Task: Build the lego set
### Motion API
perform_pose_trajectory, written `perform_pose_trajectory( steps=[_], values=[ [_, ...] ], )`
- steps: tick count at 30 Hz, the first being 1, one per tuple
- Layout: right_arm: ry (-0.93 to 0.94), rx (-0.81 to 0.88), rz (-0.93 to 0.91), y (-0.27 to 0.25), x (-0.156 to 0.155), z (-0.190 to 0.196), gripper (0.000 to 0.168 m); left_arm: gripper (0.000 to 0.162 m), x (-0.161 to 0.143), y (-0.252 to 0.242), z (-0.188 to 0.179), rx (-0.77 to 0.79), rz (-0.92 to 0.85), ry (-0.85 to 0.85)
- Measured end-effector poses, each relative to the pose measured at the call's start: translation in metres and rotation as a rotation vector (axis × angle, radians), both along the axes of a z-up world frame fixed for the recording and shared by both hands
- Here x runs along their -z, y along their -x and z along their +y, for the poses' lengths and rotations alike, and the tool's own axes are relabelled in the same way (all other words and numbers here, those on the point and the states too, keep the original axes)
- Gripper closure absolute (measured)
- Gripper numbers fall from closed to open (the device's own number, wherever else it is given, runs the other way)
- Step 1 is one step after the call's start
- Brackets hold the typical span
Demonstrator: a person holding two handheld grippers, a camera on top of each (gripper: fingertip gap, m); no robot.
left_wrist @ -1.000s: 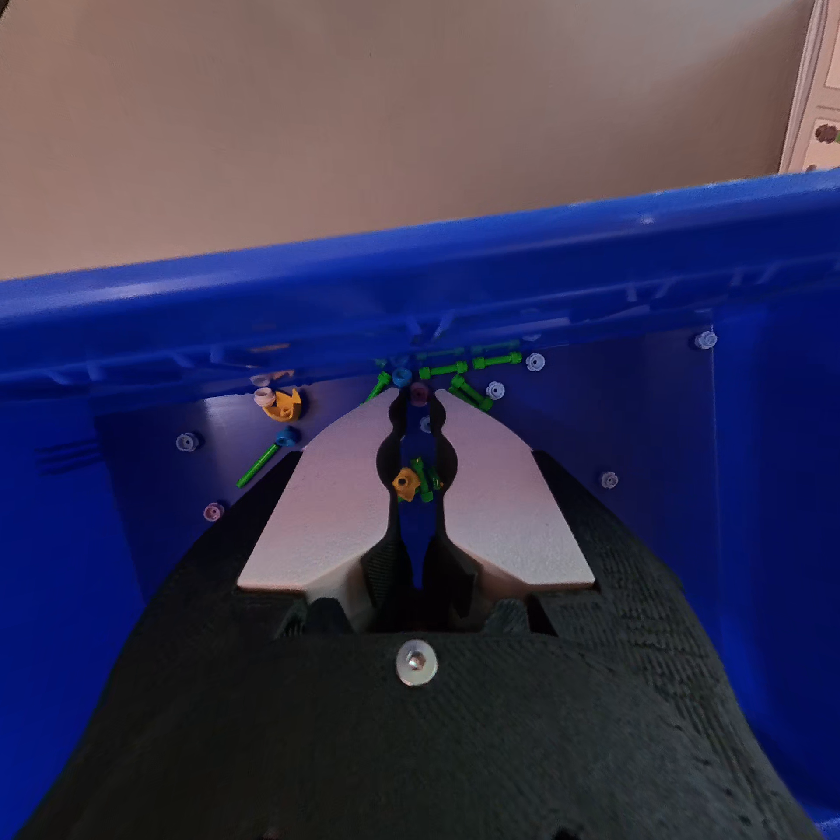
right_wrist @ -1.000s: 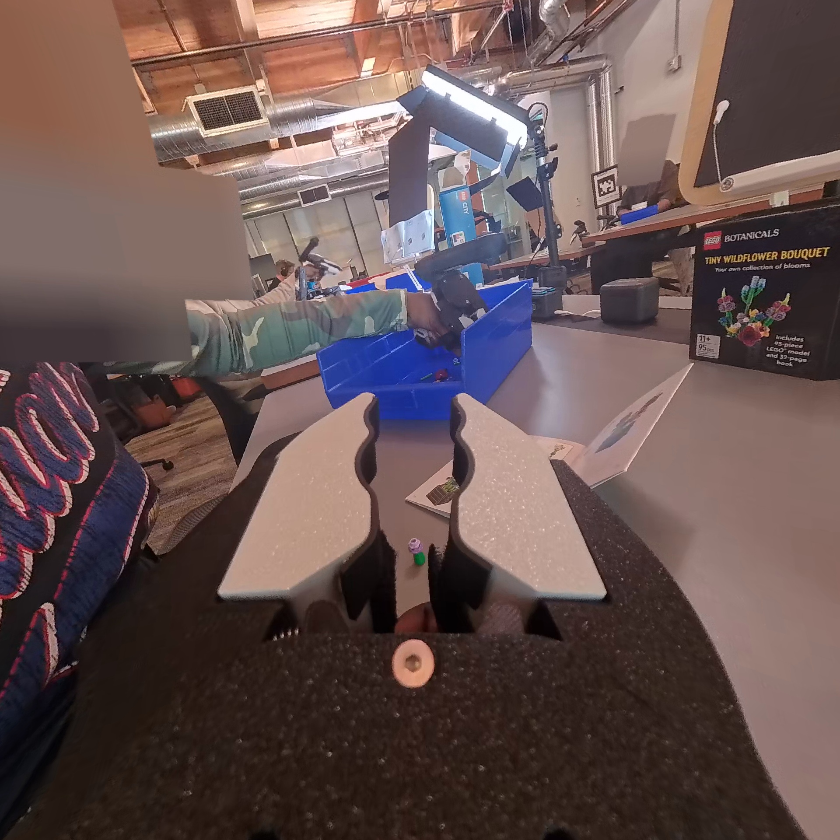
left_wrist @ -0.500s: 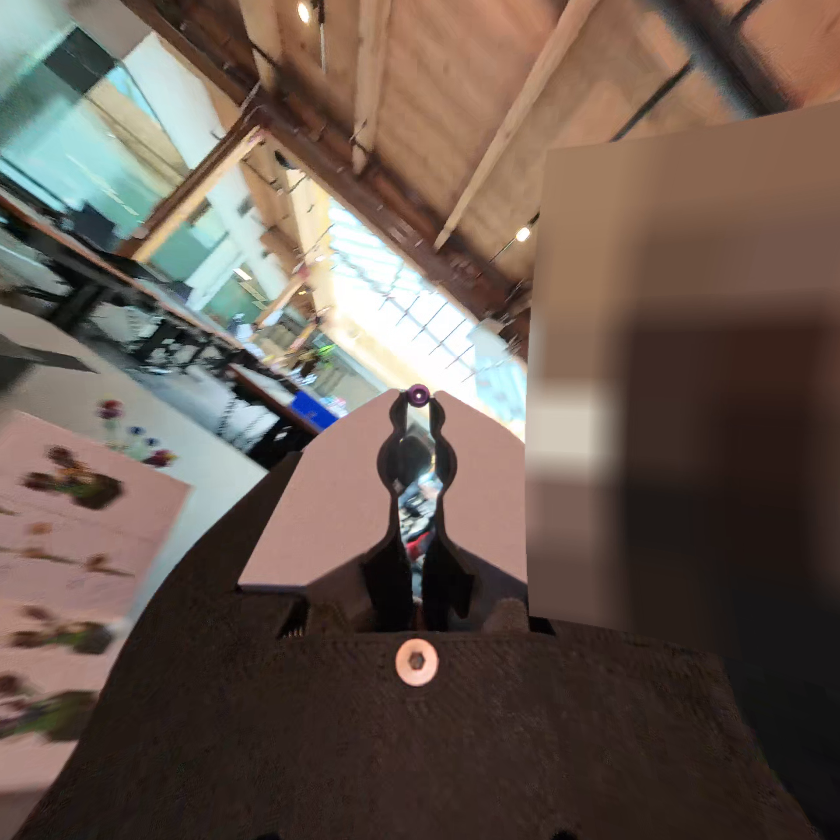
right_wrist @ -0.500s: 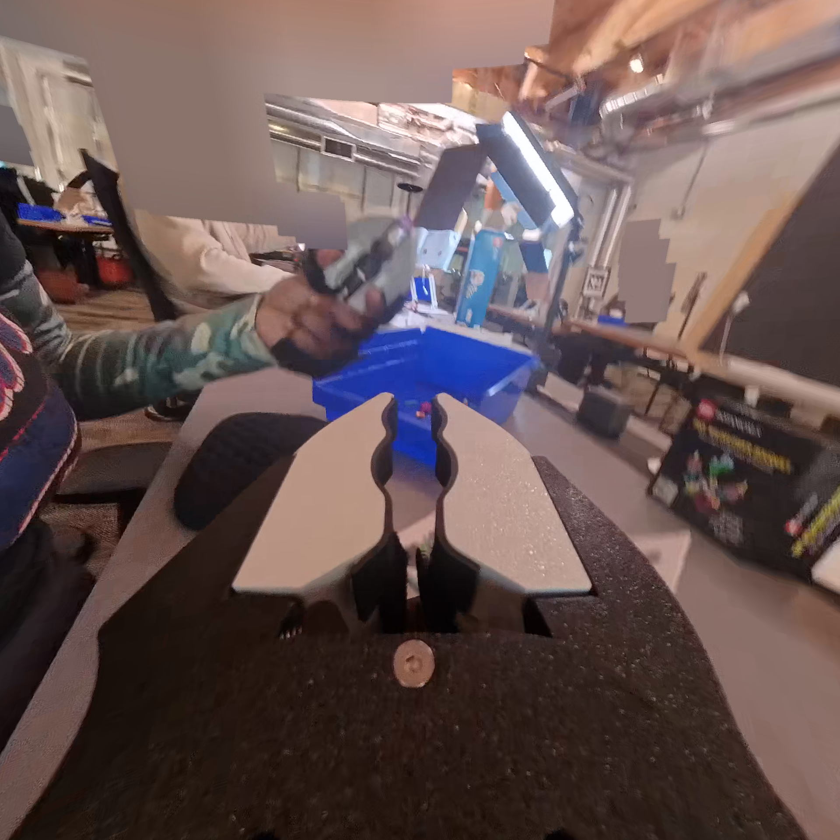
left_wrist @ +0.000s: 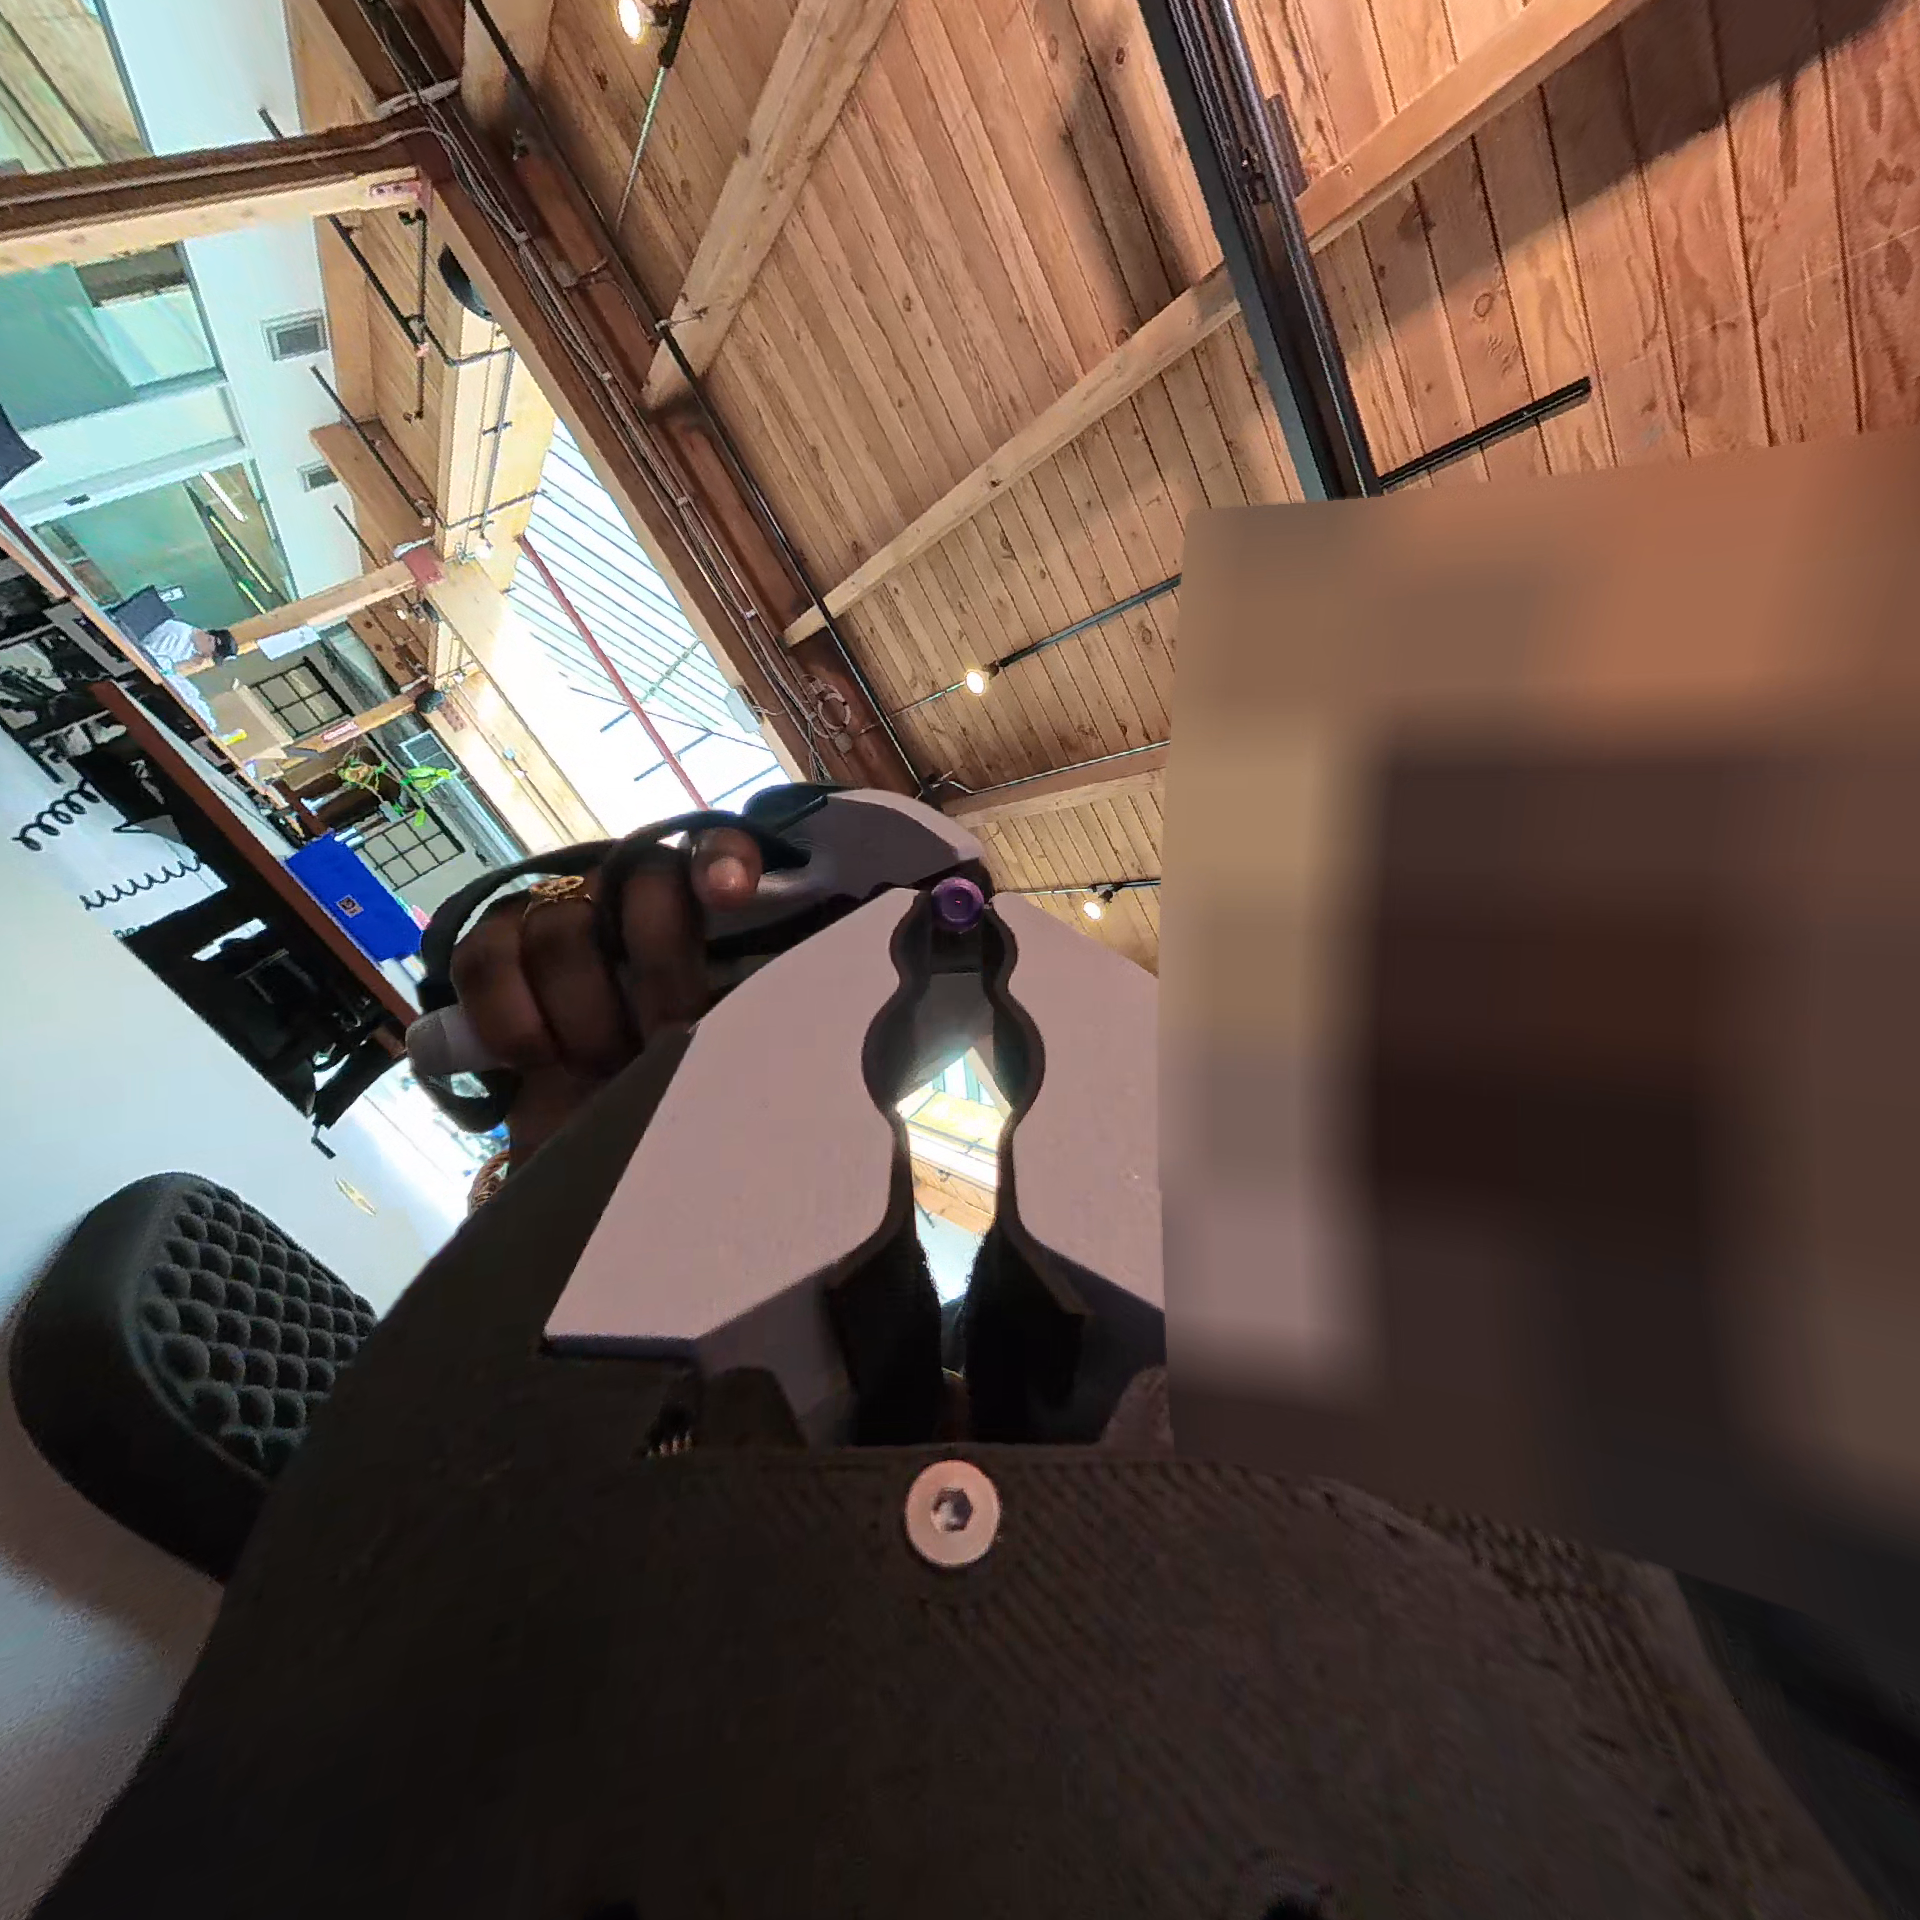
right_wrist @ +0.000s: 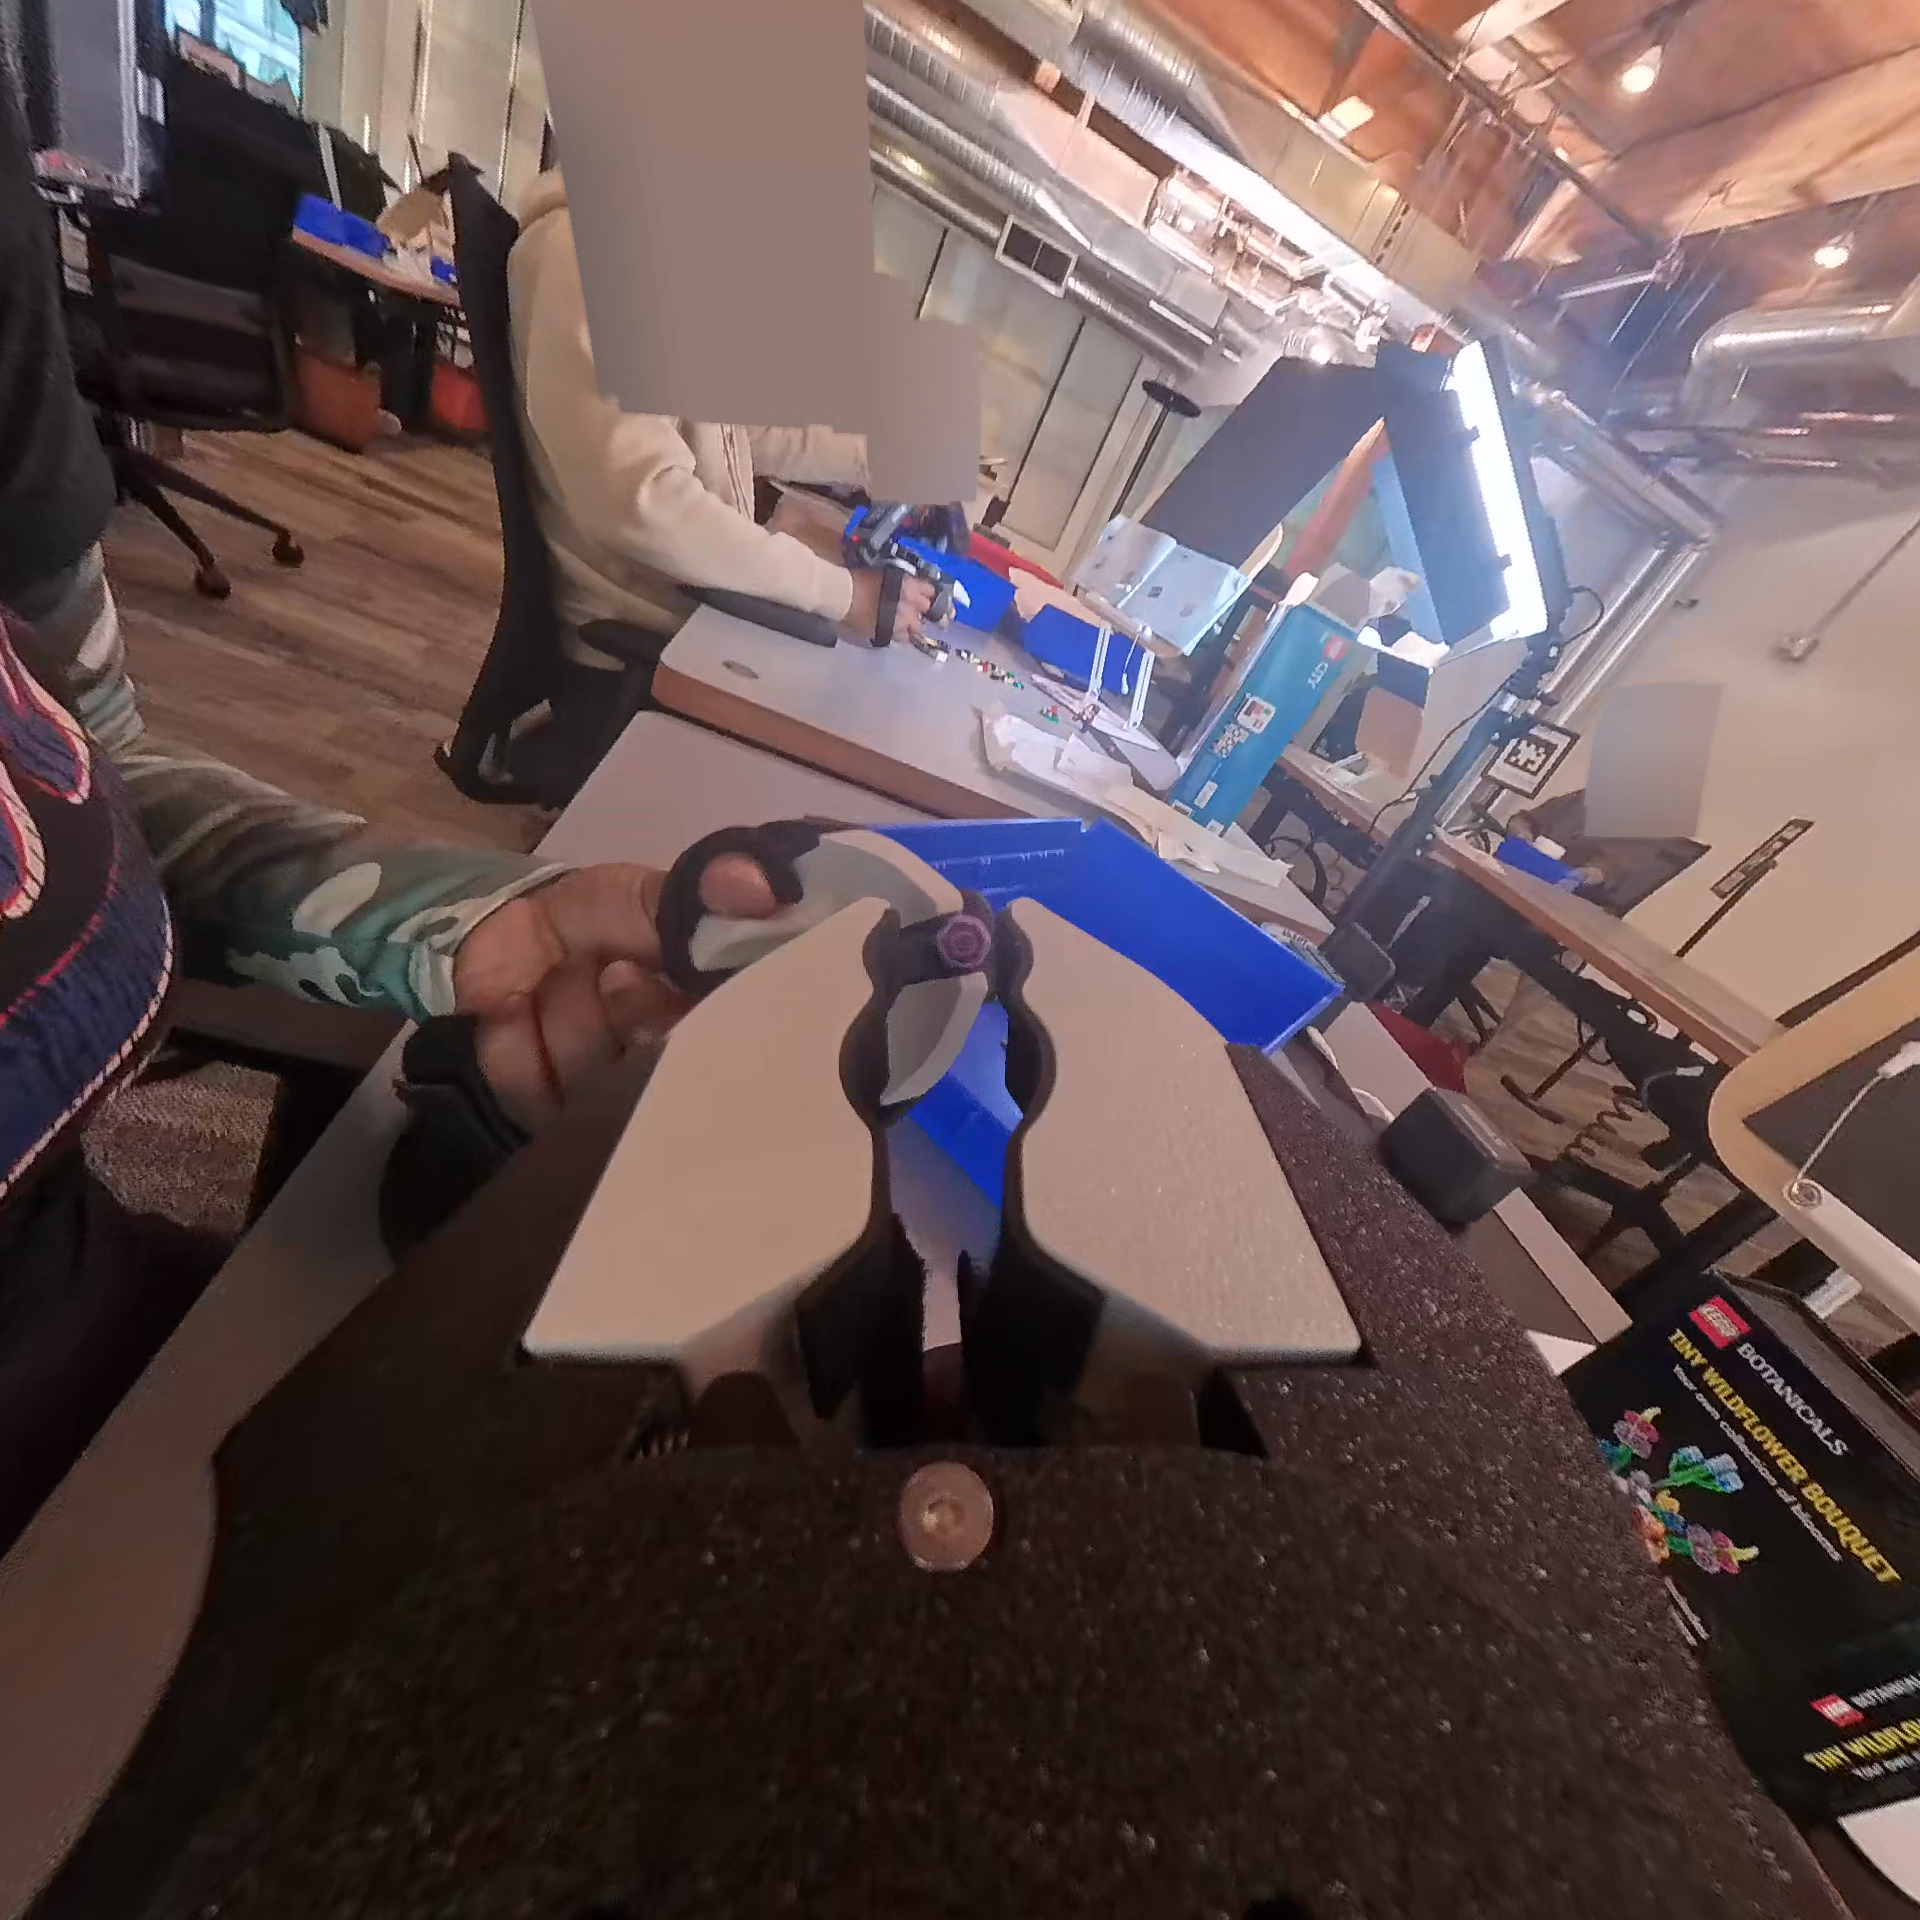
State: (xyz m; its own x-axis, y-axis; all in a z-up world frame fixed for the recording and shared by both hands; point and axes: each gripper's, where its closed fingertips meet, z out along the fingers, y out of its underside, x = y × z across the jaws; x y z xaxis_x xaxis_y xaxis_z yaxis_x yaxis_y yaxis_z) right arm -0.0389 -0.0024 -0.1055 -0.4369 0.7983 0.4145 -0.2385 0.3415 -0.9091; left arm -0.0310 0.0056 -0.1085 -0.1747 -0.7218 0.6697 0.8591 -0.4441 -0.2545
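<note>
My left gripper [left_wrist: 956, 920] points up toward the ceiling and is shut on a small round purple lego piece [left_wrist: 956, 902] at its very tips. In the right wrist view the same purple piece [right_wrist: 961, 940] sits between the tips of my right gripper [right_wrist: 951, 909], whose jaws stand apart on either side of it. The left gripper's grey fingers [right_wrist: 831, 899] hold the piece there, with a hand [right_wrist: 561, 977] behind them. In the left wrist view the right gripper's fingers [left_wrist: 883, 842] reach in from the left, right beside the piece.
A blue parts bin [right_wrist: 1143, 935] stands on the grey table [right_wrist: 727, 769] behind the grippers. A black lego box [right_wrist: 1766, 1507] lies at the right, with a small dark block [right_wrist: 1455, 1153] beyond it. A person works at another table [right_wrist: 831, 707] farther back. Only a small space, under 4 cm, lies between the two pairs of fingers.
My left gripper left the blue bin with the purple piece and swung upward. My right gripper rose from the table, and its tips came up around the piece.
</note>
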Motion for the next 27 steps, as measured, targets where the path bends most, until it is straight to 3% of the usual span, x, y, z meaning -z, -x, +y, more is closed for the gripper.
perform_pose_trajectory(
  steps=[11,14,17,20,23,27],
  values=[
    [-0.103,0.062,-0.111,0.003,0.020,0.009,0.159,0.149,0.010,-0.003,0.004,0.005,0.059,0.022],
    [-0.093,0.057,-0.299,-0.015,0.039,0.017,0.159,0.139,0.023,0.003,0.005,-0.126,0.314,0.048],
    [-0.090,0.118,-0.730,-0.043,0.105,0.035,0.159,0.137,0.047,0.016,0.000,-0.347,0.811,0.086],
    [-0.123,0.220,-0.979,-0.064,0.160,0.048,0.159,0.134,0.065,0.034,-0.013,-0.456,1.177,0.133],
    [-0.150,0.283,-1.073,-0.070,0.187,0.054,0.159,0.133,0.061,0.042,-0.027,-0.447,1.238,0.144],
    [-0.201,0.306,-1.125,-0.073,0.201,0.056,0.158,0.132,0.054,0.058,-0.038,-0.508,1.306,0.165]
  ],
)
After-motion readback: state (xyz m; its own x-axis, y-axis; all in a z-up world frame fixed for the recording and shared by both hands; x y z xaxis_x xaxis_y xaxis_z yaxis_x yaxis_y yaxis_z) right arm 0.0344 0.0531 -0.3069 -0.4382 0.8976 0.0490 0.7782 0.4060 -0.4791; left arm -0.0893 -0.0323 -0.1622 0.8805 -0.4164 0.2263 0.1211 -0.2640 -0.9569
